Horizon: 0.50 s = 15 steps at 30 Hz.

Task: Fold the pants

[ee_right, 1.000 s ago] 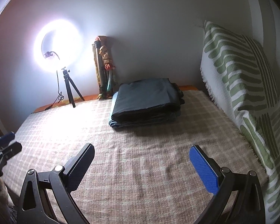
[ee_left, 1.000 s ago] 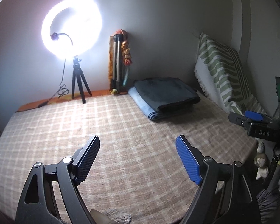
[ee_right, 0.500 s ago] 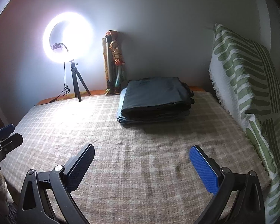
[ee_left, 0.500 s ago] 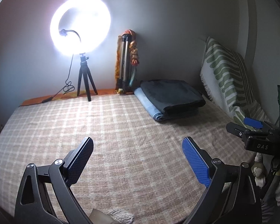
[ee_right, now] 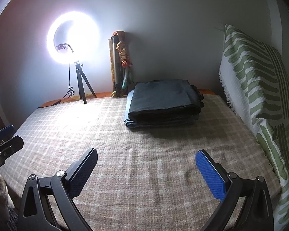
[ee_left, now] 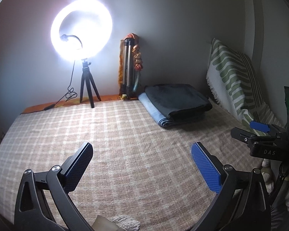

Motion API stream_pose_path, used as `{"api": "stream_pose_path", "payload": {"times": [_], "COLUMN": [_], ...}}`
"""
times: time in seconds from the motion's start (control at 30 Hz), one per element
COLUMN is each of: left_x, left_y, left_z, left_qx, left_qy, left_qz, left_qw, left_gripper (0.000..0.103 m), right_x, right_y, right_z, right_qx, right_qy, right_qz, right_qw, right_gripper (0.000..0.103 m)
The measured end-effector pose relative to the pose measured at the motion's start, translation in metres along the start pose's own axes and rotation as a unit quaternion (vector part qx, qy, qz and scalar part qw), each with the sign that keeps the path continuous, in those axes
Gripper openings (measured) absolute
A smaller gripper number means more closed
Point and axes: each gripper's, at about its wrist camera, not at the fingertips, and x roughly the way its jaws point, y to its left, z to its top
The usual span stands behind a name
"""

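A stack of folded pants lies at the back of the bed, dark grey pants [ee_left: 175,100] [ee_right: 163,100] on top of a light blue pair [ee_left: 150,108]. My left gripper [ee_left: 140,150] hovers over the checked bedspread [ee_left: 125,134] well in front of the stack. Its jaws are opening and nothing is between them. My right gripper [ee_right: 146,154] also stands open and empty above the bedspread [ee_right: 144,173], short of the stack. Each gripper shows at the edge of the other's view: the right gripper [ee_left: 260,136] and the left gripper [ee_right: 5,142].
A lit ring light [ee_left: 81,30] on a small tripod stands at the back left, its cable trailing along the wall. A folded tripod [ee_left: 129,67] leans against the wall. A green-striped pillow [ee_right: 256,80] lines the right side.
The left gripper's jaws have spread wider. The right gripper's jaws stay as wide as before. The folded stack has not moved.
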Motion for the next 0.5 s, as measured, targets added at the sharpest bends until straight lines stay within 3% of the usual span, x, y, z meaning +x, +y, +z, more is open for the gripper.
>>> {"api": "stream_pose_path", "payload": {"times": [0.5], "left_x": [0.0036], "left_y": [-0.0035], "left_z": [-0.0024], "left_qx": [0.01], "left_qy": [0.003], "left_qz": [-0.001], "left_qw": [0.9999], "left_gripper": [0.102], "right_x": [-0.0007], "right_y": [-0.0028], "right_z": [0.0], "right_qx": [0.01], "right_qy": [0.0], "right_qz": [0.006], "right_qw": [1.0], "right_gripper": [0.103]}}
